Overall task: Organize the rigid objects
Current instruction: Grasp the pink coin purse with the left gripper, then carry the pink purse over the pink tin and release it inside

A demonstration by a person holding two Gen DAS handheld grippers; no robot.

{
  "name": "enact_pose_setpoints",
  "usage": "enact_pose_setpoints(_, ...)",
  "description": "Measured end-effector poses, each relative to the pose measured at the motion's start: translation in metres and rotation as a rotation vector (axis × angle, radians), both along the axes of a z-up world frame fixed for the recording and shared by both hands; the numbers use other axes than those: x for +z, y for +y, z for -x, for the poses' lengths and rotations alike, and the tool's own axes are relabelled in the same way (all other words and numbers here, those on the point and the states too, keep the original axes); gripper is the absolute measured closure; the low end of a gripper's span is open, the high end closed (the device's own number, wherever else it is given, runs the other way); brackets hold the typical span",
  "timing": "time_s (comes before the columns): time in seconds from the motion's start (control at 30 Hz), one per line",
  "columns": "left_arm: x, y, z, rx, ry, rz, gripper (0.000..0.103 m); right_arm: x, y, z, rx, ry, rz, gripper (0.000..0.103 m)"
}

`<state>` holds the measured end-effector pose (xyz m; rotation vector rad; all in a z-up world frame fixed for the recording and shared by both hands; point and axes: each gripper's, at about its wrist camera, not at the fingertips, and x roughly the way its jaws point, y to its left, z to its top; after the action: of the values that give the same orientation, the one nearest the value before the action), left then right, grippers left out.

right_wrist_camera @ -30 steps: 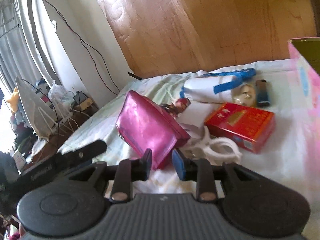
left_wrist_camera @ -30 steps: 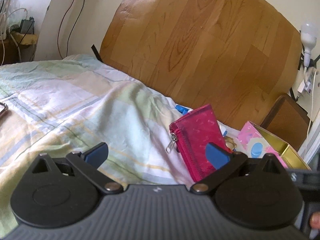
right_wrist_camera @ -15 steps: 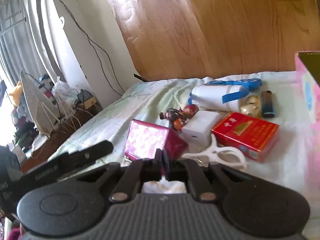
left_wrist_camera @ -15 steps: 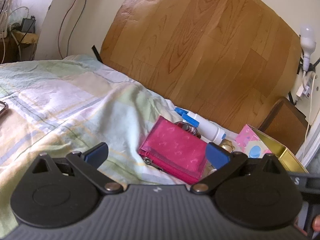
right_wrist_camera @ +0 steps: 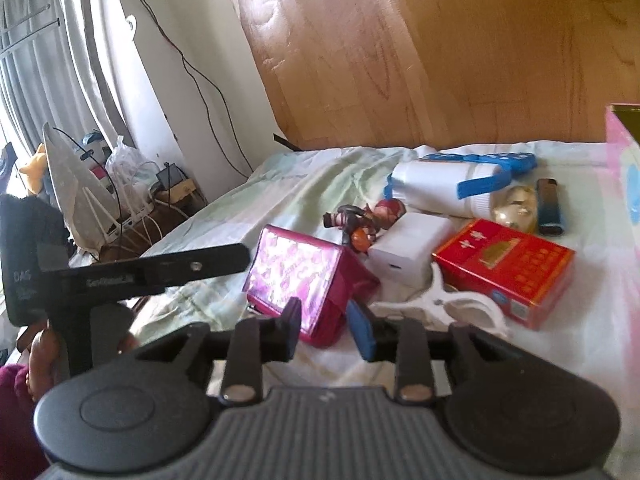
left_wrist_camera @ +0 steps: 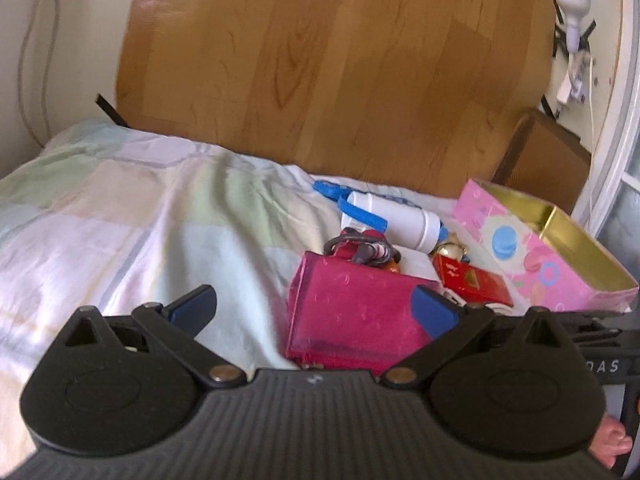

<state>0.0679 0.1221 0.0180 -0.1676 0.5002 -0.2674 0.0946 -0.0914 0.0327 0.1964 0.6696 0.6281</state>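
Your bed (left_wrist_camera: 168, 216) carries the pink box (left_wrist_camera: 532, 256) at its right edge; the wallet (right_wrist_camera: 304, 276) lies left of the red pack (right_wrist_camera: 508, 268) and white clip (right_wrist_camera: 448, 304). Your left tongs (left_wrist_camera: 312, 312) gape wide; your right tongs (right_wrist_camera: 328, 332), narrowly parted, straddle the wallet's near corner without gripping

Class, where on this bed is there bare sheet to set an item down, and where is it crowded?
Free: the wide sheet left of the pink wallet, up to the headboard. Crowded: between wallet and pink box, where bottle, red box, charger and clip sit packed together.
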Motion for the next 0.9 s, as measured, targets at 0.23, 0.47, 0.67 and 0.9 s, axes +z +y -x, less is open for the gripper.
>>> enact_pose_setpoints(0.23, -0.011, -0.009, -0.003, -0.057, 0.095, 0.054, 0.049, -0.002, 0.022, -0.009, -0.005, 0.002, 0.055, 0.082)
enact_pose_setpoints(0.47, 0.008, -0.036, 0.071, -0.034, 0.036, 0.082, 0.049, 0.021, -0.014, 0.057, 0.065, -0.058, 0.040, 0.081)
enact_pose_setpoints(0.67, -0.004, -0.099, 0.096, -0.135, 0.057, 0.042, 0.049, 0.017, -0.071, 0.106, -0.019, -0.043, 0.067, 0.081)
enact_pose_setpoints(0.9, 0.015, -0.173, 0.084, -0.260, 0.005, -0.018, 0.049, 0.035, -0.136, 0.146, -0.205, -0.194, 0.109, 0.082)
